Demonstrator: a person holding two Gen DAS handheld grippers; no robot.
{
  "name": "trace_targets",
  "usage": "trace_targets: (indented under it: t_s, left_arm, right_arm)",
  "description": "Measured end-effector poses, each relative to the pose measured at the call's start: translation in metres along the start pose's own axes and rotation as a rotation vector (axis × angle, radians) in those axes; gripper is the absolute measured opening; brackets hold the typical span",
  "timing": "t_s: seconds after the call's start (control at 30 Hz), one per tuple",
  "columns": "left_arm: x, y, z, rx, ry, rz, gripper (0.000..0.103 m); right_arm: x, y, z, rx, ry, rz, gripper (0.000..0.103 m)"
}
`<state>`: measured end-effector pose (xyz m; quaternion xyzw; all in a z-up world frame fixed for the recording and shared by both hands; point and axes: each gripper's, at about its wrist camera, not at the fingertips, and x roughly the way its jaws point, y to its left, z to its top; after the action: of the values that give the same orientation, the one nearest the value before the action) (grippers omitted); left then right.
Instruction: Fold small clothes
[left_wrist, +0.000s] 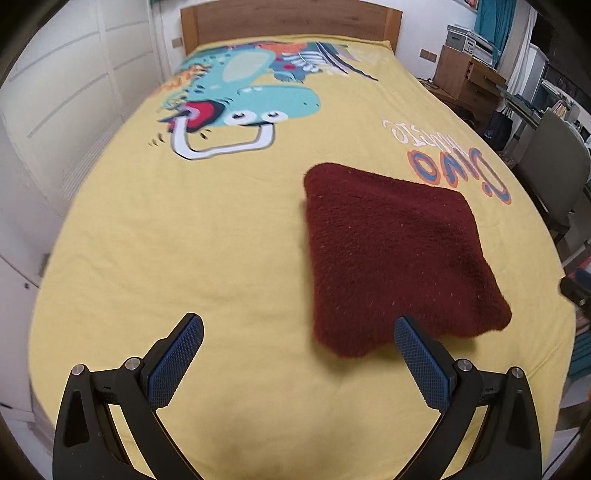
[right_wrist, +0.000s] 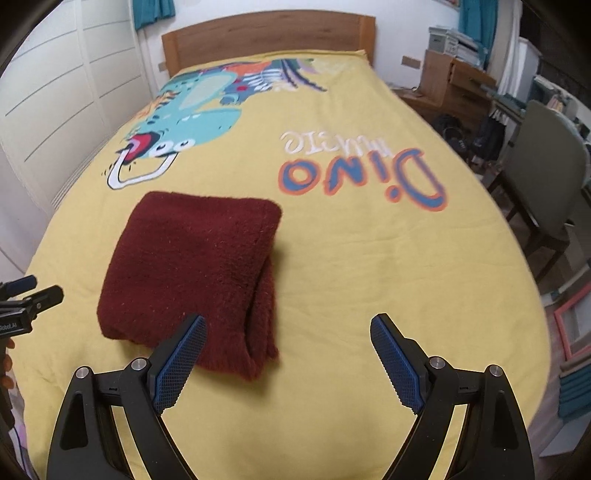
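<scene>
1. Dark red garment (left_wrist: 395, 258) lies folded into a thick square on the yellow dinosaur bedspread (left_wrist: 221, 229) — centre-right of the left wrist frame, centre-left of the right wrist frame.
2. Left gripper (left_wrist: 299, 354) — blue-padded fingers spread wide, nothing between them, above the bedspread at bottom of frame.
3. Right gripper (right_wrist: 288, 358) — fingers spread too, empty; its left finger overlaps the garment's near edge in the frame.
4. Wooden headboard (right_wrist: 266, 37) sits at the top.

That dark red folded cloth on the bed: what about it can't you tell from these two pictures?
- What garment the dark red cloth is: folded, so its shape is hidden in both views.
- Its near edge, left wrist view: partly behind the left tool.
- Its near left corner, right wrist view: behind the right tool.
</scene>
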<state>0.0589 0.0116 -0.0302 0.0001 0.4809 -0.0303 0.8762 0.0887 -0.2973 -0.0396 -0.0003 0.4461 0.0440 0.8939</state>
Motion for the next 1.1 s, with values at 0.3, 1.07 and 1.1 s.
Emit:
trace_targets:
  t_s: [0.3, 1.07, 1.1]
  left_arm:
    - [-0.035, 0.007, -0.025, -0.006, -0.027, 0.024, 0.102]
    - [-0.035, 0.015, -0.034, 0.013, -0.021, 0.064, 0.102]
    - [-0.035, 0.016, -0.034, 0.013, -0.02, 0.063, 0.102]
  right_arm:
    - [-0.046, -0.014, -0.026, 0.037, -0.039, -0.038, 0.092]
    - [-0.059, -0.016, -0.036, 0.035, -0.03, -0.046, 0.092]
    - [-0.059, -0.016, -0.036, 0.036, -0.029, -0.046, 0.092]
